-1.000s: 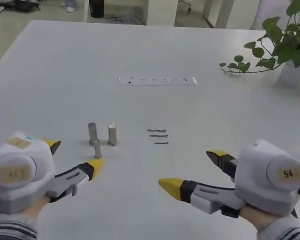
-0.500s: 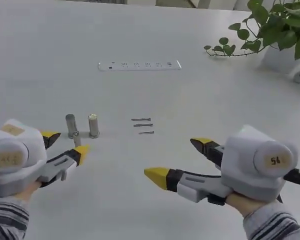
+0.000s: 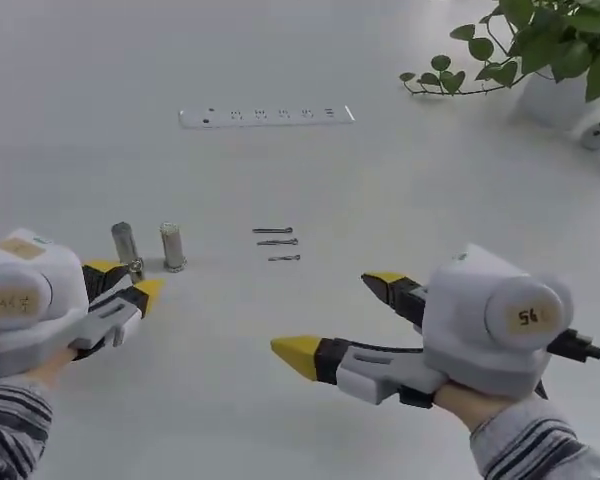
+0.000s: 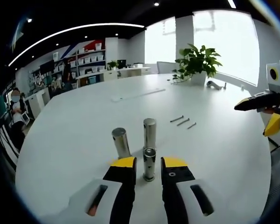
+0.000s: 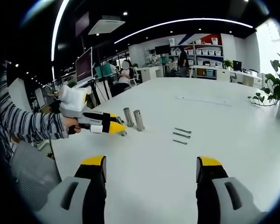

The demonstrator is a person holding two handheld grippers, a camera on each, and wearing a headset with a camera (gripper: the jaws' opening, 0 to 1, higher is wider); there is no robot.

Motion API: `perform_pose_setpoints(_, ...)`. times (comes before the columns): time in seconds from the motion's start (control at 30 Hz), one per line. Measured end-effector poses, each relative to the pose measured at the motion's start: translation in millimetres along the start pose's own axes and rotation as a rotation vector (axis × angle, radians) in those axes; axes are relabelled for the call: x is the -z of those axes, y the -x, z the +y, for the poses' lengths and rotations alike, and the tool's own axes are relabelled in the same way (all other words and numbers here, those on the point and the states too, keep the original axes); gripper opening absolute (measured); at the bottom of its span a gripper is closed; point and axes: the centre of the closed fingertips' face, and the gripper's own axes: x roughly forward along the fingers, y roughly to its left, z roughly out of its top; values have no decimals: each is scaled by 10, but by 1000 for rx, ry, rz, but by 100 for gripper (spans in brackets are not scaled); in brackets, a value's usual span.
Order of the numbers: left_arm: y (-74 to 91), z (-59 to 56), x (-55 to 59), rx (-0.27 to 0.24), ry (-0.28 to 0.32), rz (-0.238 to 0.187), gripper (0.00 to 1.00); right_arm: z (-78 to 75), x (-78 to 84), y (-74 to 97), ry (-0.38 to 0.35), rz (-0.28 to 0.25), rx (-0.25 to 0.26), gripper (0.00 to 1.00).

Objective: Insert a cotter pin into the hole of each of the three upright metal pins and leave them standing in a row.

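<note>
Left gripper view — the left tool (image 4: 148, 162) is narrowly parted, its jaws straddling the nearest metal pin (image 4: 149, 156), seemingly without touching it, though the fisheye makes that hard to judge. Two more metal pins (image 4: 150, 133) stand just behind. Three cotter pins (image 4: 183, 122) lie apart to the right on the table (image 3: 380, 180). The right tool (image 3: 330, 316) hovers spread wide. Best to close squarely and low on the shaft, leaving its upper part free for the cotter pin — a skewed pinch could topple it.

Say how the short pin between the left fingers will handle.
The short pin is shiny metal: probably stiff, heavy for its size. Its smooth side may slip in the fingers. Narrow and upright, it could tip if nudged.
</note>
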Motion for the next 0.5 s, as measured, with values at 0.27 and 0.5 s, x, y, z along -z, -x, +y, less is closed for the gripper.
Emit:
perform_pose_setpoints(0.27,-20,6,20,10,-29,7,6,34,20,-30,-5,6,1,76)
perform_pose_setpoints(0.5,-30,-15,15,30,-40,1,5,29,30,-24,14,12,11,76)
